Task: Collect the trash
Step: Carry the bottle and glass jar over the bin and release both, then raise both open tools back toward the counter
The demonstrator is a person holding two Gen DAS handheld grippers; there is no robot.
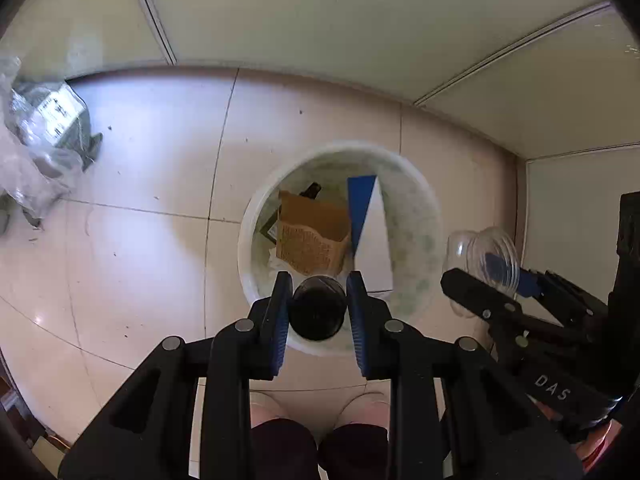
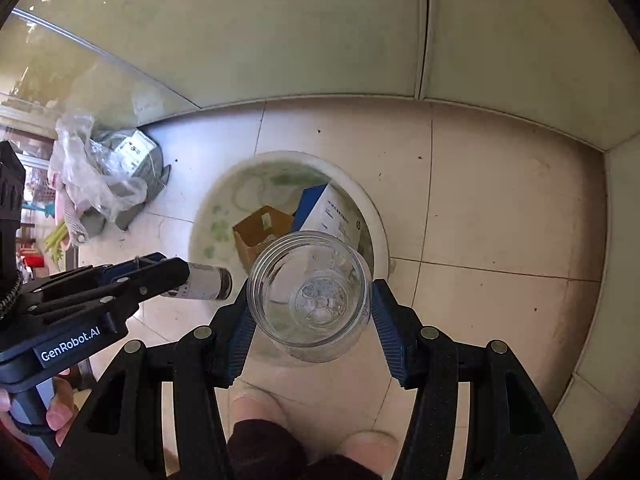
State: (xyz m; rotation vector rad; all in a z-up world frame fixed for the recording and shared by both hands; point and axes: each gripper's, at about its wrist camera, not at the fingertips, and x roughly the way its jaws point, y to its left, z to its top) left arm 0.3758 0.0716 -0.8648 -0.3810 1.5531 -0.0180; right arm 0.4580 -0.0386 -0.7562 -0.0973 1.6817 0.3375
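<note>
My left gripper (image 1: 318, 312) is shut on a small dark bottle with a white label (image 1: 318, 312), held over the near rim of a round white bin (image 1: 416, 240); the bottle also shows in the right wrist view (image 2: 208, 282). My right gripper (image 2: 310, 308) is shut on a clear plastic jar (image 2: 310, 292), mouth toward the camera, just above the bin's near rim (image 2: 380, 236); the jar also shows in the left wrist view (image 1: 484, 256). The bin holds a brown cardboard box (image 1: 316, 236) and a blue-and-white box (image 1: 370, 224).
The bin stands on a beige tiled floor near pale green walls. A heap of crumpled clear plastic and a grey parcel bag (image 2: 108, 176) lies on the floor to the left, also in the left wrist view (image 1: 44, 144). The person's feet (image 2: 260, 404) are below the grippers.
</note>
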